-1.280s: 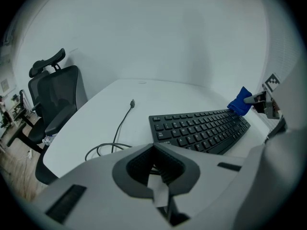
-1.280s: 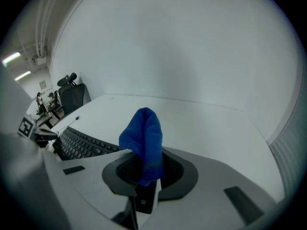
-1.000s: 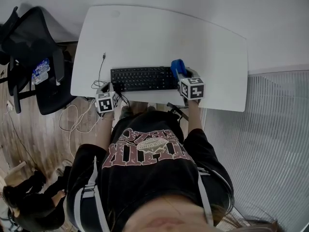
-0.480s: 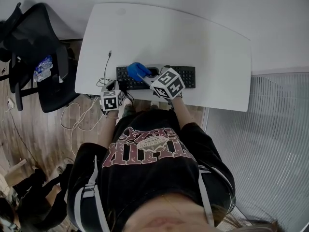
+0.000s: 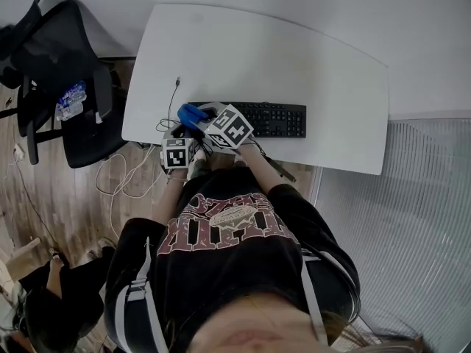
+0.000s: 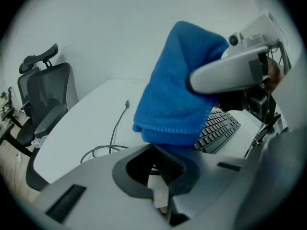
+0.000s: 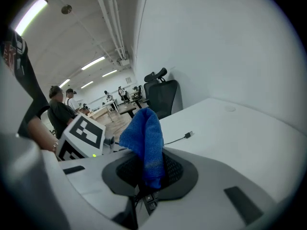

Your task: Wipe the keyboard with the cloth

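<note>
1. The right tongs (image 7: 151, 174) pinch a blue cloth (image 7: 144, 138), holding it over the left end of the black keyboard (image 5: 274, 119) on the white bench (image 5: 294, 57).
2. The left tongs (image 6: 160, 169) are closed on nothing, just beside that end.
3. Wiping seems under way; how many keys remain is unclear.
4. The cloth is soft, folded terry; the keyboard is flat, hard plastic.
</note>
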A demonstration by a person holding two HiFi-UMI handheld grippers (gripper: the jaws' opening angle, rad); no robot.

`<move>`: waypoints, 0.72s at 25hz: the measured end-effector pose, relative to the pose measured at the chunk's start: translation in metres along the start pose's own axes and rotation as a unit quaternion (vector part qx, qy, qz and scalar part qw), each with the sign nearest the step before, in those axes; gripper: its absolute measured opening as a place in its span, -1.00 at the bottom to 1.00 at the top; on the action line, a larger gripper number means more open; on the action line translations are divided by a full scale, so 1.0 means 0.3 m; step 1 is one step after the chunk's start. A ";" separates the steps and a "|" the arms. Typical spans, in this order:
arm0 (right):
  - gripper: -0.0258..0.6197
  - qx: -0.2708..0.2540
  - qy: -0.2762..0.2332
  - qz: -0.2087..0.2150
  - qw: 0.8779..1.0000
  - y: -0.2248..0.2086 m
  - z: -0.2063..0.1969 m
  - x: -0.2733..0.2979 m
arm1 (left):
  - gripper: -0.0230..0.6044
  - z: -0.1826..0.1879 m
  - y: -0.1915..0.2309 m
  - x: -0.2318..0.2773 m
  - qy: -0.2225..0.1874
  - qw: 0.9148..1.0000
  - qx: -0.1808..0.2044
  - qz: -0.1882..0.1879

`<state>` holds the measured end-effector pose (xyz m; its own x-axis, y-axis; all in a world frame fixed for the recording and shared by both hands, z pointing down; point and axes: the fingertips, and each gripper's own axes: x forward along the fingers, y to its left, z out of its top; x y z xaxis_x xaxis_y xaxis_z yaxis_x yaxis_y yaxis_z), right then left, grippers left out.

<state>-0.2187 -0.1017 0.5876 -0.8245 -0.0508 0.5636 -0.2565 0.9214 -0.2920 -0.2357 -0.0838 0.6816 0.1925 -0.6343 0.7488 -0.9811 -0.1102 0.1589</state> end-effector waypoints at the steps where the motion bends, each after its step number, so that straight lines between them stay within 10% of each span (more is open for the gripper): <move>1: -0.72 -0.003 0.012 -0.005 1.000 -0.004 -0.024 0.021 | -0.82 0.000 0.000 0.001 -0.001 1.000 0.001 -0.002; 18: -0.72 -0.034 0.081 -0.065 0.994 -0.096 -0.199 0.034 | -0.82 0.001 0.009 0.006 0.002 1.000 0.007 0.003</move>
<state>-0.1896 -0.1057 0.6480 -0.6928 -0.1125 0.7123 -0.3156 0.9354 -0.1592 -0.2381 -0.0855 0.6831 0.1864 -0.6322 0.7520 -0.9825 -0.1177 0.1446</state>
